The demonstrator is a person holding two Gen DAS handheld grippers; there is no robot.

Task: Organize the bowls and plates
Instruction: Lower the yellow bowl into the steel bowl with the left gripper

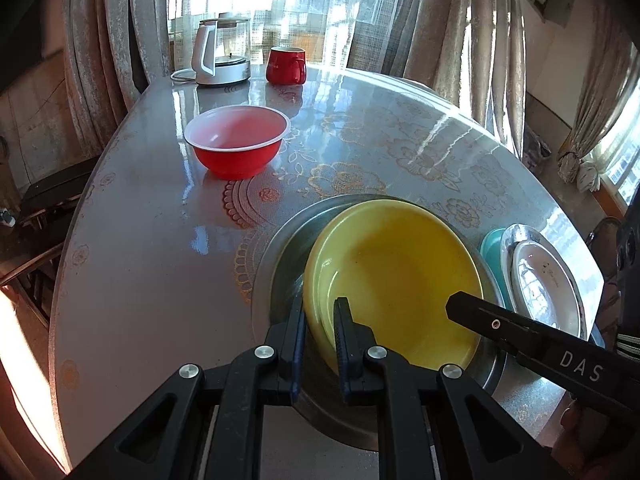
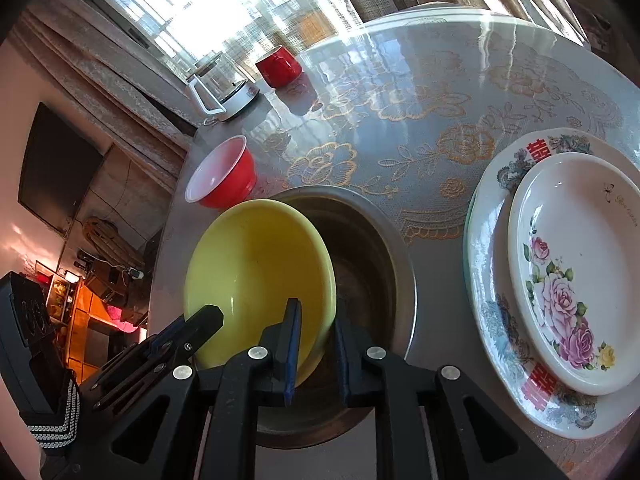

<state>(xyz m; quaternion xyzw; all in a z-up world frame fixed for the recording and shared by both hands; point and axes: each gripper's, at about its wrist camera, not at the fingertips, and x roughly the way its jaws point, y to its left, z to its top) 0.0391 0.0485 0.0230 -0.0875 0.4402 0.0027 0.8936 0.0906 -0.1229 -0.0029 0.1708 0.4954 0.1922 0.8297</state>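
A yellow bowl leans tilted inside a larger steel bowl on the round table. My left gripper is shut on the yellow bowl's left rim, one finger inside and one outside. My right gripper is shut on the opposite rim in the same way. Each gripper also shows in the other view: the right gripper comes in from the right, and the left gripper from the lower left. A red bowl with a white inside stands apart, further back on the table.
To the right is a stack of plates: a small rose-patterned plate on a larger patterned plate, with a teal rim beneath. A glass kettle and a red mug stand at the far edge by the curtained window.
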